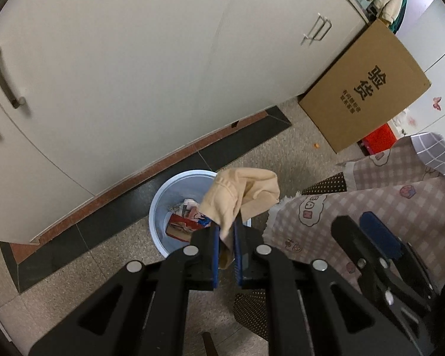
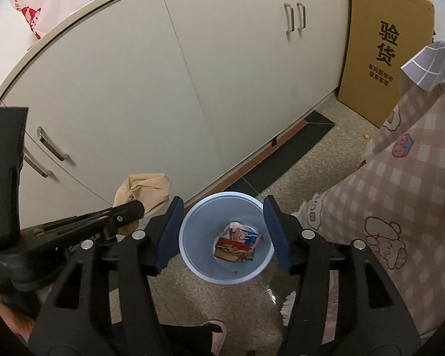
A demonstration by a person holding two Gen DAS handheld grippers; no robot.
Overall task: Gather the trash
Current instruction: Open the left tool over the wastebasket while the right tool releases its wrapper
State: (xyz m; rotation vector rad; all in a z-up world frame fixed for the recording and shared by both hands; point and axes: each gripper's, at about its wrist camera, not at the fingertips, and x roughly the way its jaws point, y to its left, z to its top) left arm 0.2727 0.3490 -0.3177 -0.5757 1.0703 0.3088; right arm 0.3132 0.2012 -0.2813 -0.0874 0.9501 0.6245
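Left gripper (image 1: 225,243) is pinching a limp, light beige sock (image 1: 240,198) by its lower end, dangling at the bin's (image 1: 160,204) three o'clock rim, while the right gripper (image 2: 222,234) is hanging spread and empty.

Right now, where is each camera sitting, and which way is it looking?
Left wrist view: it sits on the left gripper and looks steeply down at the floor, the blue bin and the white cabinet; its gripper is shut on a beige cloth, and the right gripper shows at the right.
Right wrist view: it sits on the right gripper, open, nothing between its fingers, looking down into the bin; a pink shoe shows below.
Shared: bin, cloth, cabinet, cardboard box, checked tablecloth.
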